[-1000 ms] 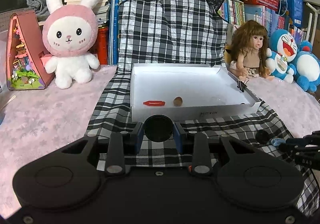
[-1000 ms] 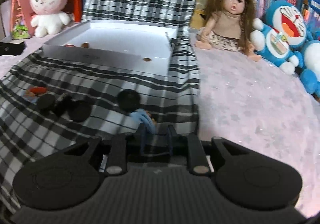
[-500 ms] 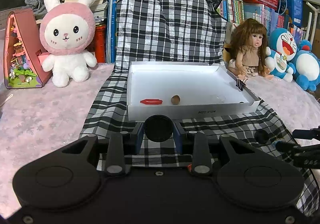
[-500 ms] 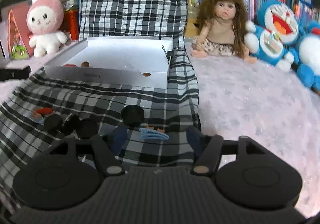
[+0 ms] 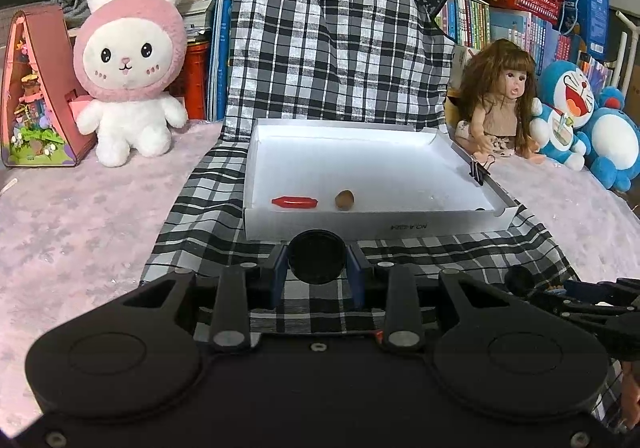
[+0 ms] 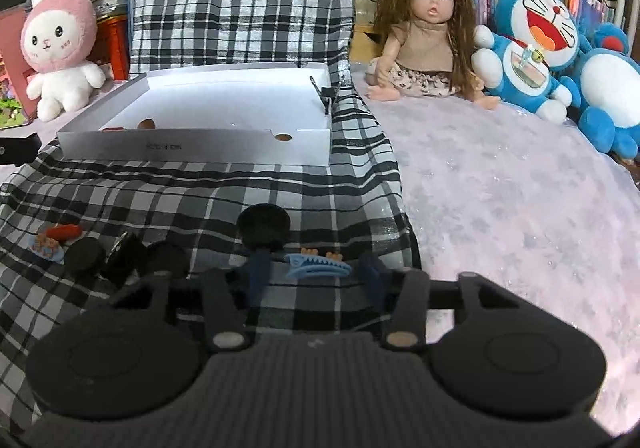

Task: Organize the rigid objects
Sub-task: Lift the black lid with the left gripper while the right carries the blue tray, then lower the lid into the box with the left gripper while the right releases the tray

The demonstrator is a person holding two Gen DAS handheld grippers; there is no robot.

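Observation:
My left gripper [image 5: 317, 275] is shut on a black round cap [image 5: 317, 256] and holds it in front of the white tray [image 5: 376, 226]. In the tray lie a red clip [image 5: 295, 202] and a brown nut [image 5: 344, 199]. My right gripper [image 6: 314, 275] is open, its fingers either side of a blue hair clip [image 6: 318, 264] lying on the checked cloth [image 6: 192, 203]. A black cap [image 6: 263, 224] lies just beyond the clip. Several more black caps [image 6: 120, 254] and a red clip [image 6: 62, 232] lie to the left.
A pink rabbit plush [image 5: 130, 63] and a toy house [image 5: 34, 91] stand at the back left. A doll [image 6: 424, 31] and blue plush toys [image 6: 536, 47] sit at the back right. A binder clip [image 5: 478, 169] grips the tray's right wall. Books line the back.
My right gripper has opened and let go of the blue hair clip, which now lies flat on the cloth. My left gripper has drawn slightly back, still holding the cap.

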